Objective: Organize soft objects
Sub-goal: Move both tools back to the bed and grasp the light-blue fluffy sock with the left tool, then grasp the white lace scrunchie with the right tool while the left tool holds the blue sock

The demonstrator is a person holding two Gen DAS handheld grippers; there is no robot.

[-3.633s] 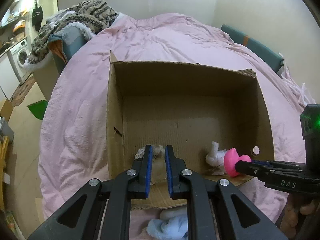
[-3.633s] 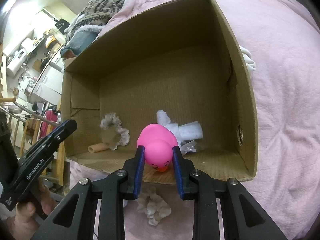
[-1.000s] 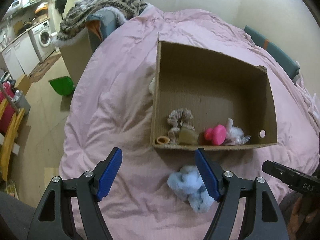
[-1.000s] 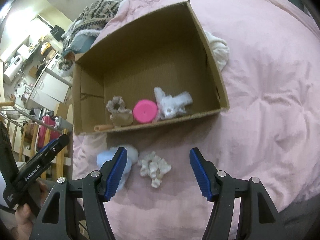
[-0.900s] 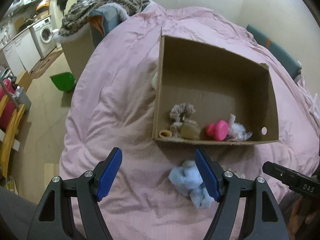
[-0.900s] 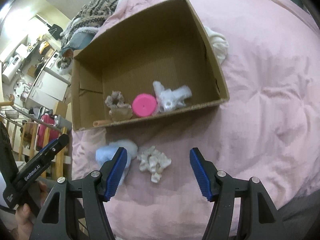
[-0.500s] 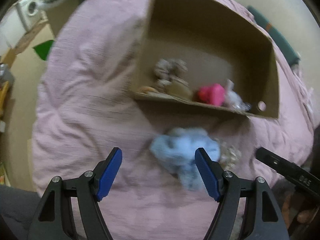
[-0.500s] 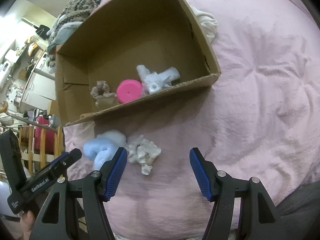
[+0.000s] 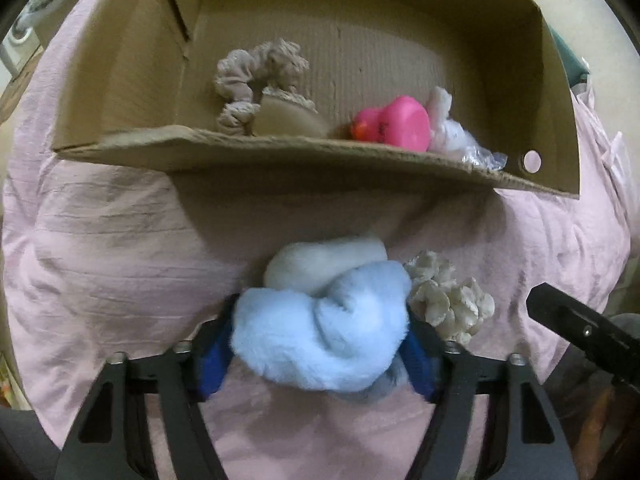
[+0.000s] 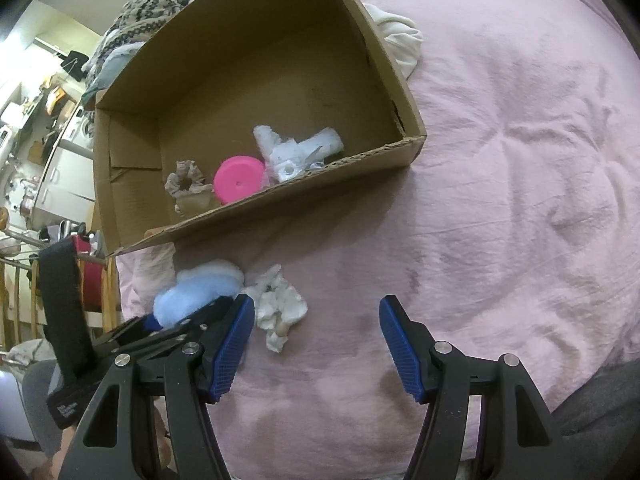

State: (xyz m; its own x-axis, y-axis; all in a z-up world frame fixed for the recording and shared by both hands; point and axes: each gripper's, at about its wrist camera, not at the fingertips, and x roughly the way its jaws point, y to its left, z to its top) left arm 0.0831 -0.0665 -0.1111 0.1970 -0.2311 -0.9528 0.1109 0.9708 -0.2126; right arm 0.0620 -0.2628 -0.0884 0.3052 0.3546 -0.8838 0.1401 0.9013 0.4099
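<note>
Blue fluffy plush (image 9: 320,332) lies on the pink bedspread (image 9: 112,264) in front of the cardboard box (image 9: 280,156), and in the left wrist view the left tongs (image 9: 320,344) are closing with it between their pads, beside a cream scrunchie (image 9: 448,300). In the right wrist view the right tongs (image 10: 316,344) hang released and empty above the bedspread, the scrunchie near their left pad, while the box holds a pink rubber duck (image 10: 239,179).

both wrist views look steeply down, sharing the box (image 9: 320,156) and bedspread (image 10: 520,160).
</note>
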